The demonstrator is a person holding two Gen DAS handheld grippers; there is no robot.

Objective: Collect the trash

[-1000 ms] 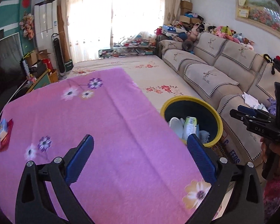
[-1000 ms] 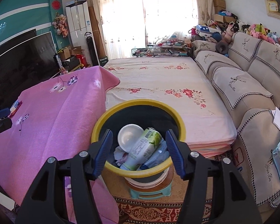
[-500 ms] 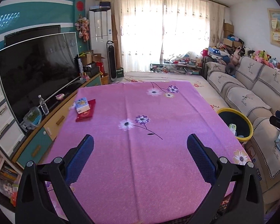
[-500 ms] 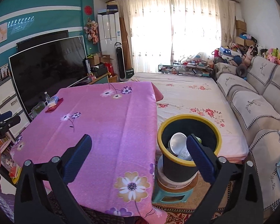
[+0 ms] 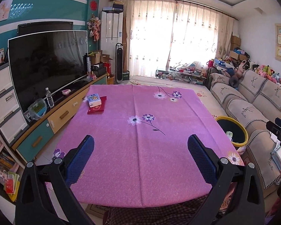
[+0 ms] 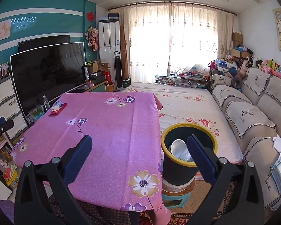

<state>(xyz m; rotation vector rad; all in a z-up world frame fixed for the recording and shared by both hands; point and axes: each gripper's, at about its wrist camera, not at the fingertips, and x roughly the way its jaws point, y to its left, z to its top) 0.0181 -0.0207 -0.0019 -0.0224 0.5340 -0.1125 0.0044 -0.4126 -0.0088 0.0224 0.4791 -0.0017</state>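
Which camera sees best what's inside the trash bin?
The right wrist view: the trash bin is close, showing a white bowl inside. In the left wrist view it sits small at the table's right edge, contents barely visible.

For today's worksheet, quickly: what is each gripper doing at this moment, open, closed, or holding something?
Left gripper: open, nothing between its pads, above the pink tablecloth.
Right gripper: open, holding nothing, jaws just opened wide.

left tongs agape, empty | right tongs agape, empty
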